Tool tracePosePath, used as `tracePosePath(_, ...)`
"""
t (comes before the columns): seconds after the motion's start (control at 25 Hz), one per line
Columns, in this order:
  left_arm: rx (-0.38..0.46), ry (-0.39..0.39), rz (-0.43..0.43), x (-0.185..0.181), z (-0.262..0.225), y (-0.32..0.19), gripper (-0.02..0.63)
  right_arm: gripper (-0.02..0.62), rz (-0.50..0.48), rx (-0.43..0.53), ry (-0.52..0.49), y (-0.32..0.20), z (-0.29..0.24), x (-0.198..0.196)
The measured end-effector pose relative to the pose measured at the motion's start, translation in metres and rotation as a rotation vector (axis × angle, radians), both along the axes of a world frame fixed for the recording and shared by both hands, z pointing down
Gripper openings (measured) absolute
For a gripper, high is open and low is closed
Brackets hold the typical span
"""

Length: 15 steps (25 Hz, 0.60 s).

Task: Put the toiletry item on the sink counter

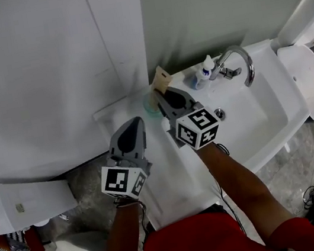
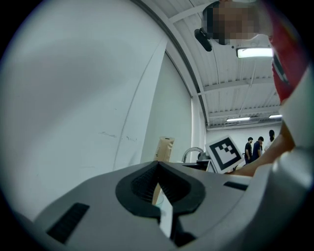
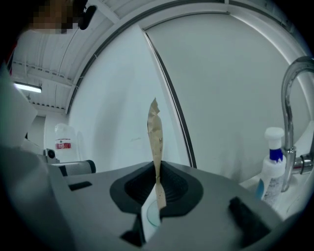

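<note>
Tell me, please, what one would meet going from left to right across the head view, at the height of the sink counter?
Left gripper → right gripper, its jaws shut on the brown paper pouch → white bottle → chrome faucet.

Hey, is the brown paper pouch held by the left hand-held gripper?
No, the brown paper pouch is pinched upright in the right hand-held gripper, while the left hand-held gripper is shut on nothing.
</note>
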<state>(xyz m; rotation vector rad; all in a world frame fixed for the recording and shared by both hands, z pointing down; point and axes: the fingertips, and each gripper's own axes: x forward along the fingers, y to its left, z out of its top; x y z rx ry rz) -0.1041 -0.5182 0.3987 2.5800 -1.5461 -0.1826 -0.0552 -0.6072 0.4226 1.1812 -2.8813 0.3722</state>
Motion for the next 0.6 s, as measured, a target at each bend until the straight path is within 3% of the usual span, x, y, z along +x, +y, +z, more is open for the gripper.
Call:
tracePosePath(0.36, -0.018, 0.022, -0.009, -0.003, 0.007, -0.003, 0.017, 0.045, -0.046, -0.072, 0.098, -0.001, 0.031, -0.014)
tracePosePath(0.6, -0.021, 0.025, -0.007, -0.003, 0.007, -0.001, 0.017, 0.069, -0.053, -0.047, 0.198, 0.002, 0.038, -0.013)
